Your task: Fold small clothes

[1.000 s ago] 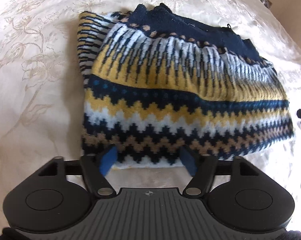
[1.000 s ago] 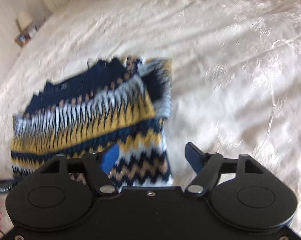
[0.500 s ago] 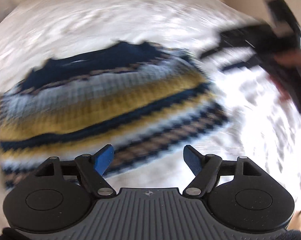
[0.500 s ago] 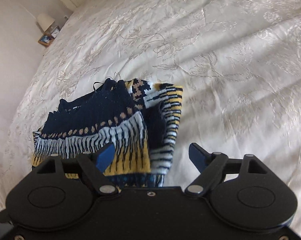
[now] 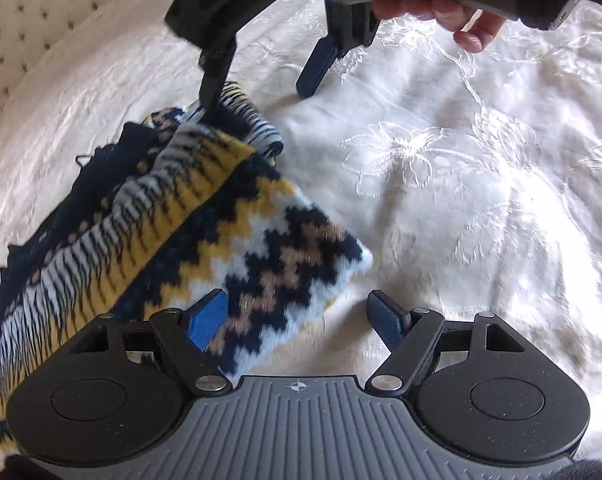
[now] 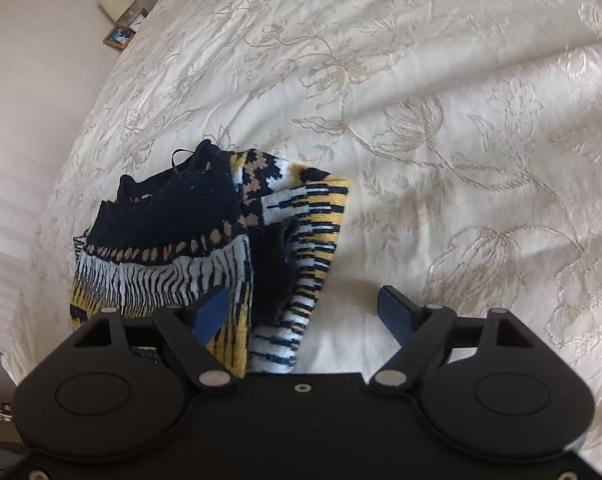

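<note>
A folded knit sweater [image 5: 189,216], patterned in navy, yellow, white and tan, lies on a cream embroidered bedspread [image 5: 461,200]. It also shows in the right wrist view [image 6: 205,240], navy collar side up. My left gripper [image 5: 297,316] is open and empty, its left finger over the sweater's near corner. My right gripper [image 6: 305,312] is open and empty, its left finger over the sweater's folded edge. In the left wrist view the right gripper [image 5: 261,80] hangs above the sweater's far end, held by a hand [image 5: 441,12].
A tufted cream headboard [image 5: 33,12] stands at the far left in the left wrist view. A lamp [image 6: 117,0] and a framed picture [image 6: 117,36] sit on a bedside table beyond the bed. The bedspread [image 6: 461,120] stretches wide to the right.
My left gripper swung round to the sweater's right corner, so the right gripper and hand now show ahead. The right gripper moved closer over the folded edge. Both stayed open.
</note>
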The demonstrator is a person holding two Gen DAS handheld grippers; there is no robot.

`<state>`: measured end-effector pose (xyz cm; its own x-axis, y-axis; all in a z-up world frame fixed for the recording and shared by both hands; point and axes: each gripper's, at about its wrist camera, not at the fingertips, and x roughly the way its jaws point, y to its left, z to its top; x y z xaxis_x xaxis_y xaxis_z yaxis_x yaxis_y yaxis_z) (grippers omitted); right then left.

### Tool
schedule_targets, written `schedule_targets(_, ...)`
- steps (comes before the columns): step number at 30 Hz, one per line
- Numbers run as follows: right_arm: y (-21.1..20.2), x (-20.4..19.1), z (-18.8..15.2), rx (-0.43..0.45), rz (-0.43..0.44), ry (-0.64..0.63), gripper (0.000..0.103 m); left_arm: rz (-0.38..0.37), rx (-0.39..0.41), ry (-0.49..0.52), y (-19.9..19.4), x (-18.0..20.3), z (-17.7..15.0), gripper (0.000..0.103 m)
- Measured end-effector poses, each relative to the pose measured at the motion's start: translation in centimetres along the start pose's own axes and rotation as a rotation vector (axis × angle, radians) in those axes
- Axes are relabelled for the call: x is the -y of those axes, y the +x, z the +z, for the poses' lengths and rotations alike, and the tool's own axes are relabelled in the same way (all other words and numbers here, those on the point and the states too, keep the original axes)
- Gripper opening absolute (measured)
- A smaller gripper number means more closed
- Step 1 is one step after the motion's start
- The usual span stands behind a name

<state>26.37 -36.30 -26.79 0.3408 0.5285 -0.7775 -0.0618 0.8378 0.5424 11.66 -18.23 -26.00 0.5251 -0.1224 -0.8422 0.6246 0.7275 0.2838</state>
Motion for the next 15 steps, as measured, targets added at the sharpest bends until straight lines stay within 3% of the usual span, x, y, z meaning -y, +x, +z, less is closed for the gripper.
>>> schedule_targets(10,3.2,0.4,1.7,-0.051,0.116,0.032,0.082,-0.048,-0.038,-0.19,1.7,-1.4,1.7,0.075)
schedule_targets(15,5.1,-1.4,2.7,-0.137,0.125,-0.03,0.038,-0.054,-0.036,-0.317,1.8,-2.5,1.9,0.069)
